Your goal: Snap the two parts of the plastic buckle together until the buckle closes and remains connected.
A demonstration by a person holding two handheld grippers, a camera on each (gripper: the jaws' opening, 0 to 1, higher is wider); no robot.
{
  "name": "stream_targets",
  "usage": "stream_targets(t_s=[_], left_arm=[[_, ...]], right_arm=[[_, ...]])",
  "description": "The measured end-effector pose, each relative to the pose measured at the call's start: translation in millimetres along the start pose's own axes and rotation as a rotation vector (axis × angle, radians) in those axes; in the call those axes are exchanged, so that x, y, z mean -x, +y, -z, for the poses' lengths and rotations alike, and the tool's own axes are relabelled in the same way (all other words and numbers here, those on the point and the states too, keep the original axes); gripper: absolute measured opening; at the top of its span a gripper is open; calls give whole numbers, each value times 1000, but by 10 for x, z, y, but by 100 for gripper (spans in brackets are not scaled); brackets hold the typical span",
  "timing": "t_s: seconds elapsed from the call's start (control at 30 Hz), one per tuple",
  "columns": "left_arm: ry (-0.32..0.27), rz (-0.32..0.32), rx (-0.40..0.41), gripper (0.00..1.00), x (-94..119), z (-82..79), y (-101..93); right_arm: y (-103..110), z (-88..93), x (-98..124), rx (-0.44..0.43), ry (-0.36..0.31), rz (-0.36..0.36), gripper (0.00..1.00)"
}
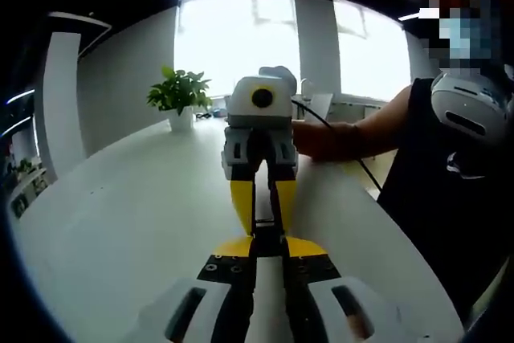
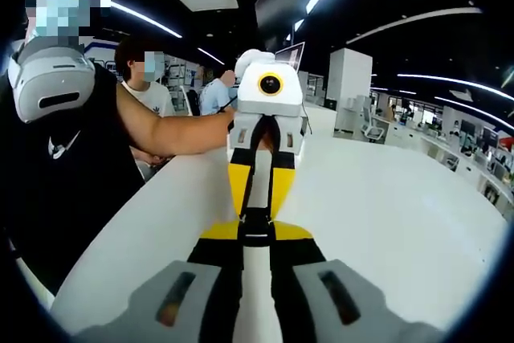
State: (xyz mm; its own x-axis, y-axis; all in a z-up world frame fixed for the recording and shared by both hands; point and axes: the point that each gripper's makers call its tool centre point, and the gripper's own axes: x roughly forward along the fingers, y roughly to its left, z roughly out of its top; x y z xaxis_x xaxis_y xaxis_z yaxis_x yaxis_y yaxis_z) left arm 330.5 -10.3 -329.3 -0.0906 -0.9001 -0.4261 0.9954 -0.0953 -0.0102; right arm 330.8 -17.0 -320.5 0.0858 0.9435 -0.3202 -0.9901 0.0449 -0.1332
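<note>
We see a long white tabletop (image 1: 120, 214) running under both grippers; in the right gripper view the same white tabletop (image 2: 385, 206) stretches toward an office floor with desks. A person in a black sleeveless top (image 1: 438, 198) stands at the table edge, a bare forearm reaching to the gripper opposite. A small green potted plant in a white pot (image 1: 180, 98) sits far back on the table near bright windows.

The 2 grippers face each other, tips meeting above the table. In the left gripper view, the left gripper (image 1: 262, 248), with yellow-and-black jaws, points at the right gripper (image 1: 263, 198), whose yellow fingers come down toward it. In the right gripper view, the right gripper (image 2: 257, 238) meets the left gripper (image 2: 259, 190) the same way.

The black plastic buckle (image 1: 263, 229) lies between the 4 jaw tips, a slim dark piece pinched from both ends; in the right gripper view the buckle (image 2: 256, 226) sits likewise. Each gripper's jaws are closed onto it. We cannot tell whether its 2 parts are locked.
</note>
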Motion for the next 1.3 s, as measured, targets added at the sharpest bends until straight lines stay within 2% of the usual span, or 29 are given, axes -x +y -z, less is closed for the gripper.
stream_targets(t_s=[0.23,0.37,0.63,0.9,1.1,1.23,1.3], left_arm=[[3,-6,-3,10,-48,18,-22],[28,-3,-7,11,-76,62,-32],[1,7,-18,12,-61,9,-36],[-12,9,-28,21,-71,-6,-24],[-6,17,-28,21,-52,7,-31],[-5,1,-25,27,-43,12,5],[-18,-13,-31,33,-41,-8,30]], right_arm=[[-12,21,-1,-3,6,4,10],[-16,64,-17,-1,23,-2,10],[-33,46,-14,-2,15,-7,9],[-56,59,-8,-7,19,-1,10],[-86,62,1,-10,18,3,10],[-97,59,8,-11,16,2,10],[-96,57,9,-10,16,4,10]])
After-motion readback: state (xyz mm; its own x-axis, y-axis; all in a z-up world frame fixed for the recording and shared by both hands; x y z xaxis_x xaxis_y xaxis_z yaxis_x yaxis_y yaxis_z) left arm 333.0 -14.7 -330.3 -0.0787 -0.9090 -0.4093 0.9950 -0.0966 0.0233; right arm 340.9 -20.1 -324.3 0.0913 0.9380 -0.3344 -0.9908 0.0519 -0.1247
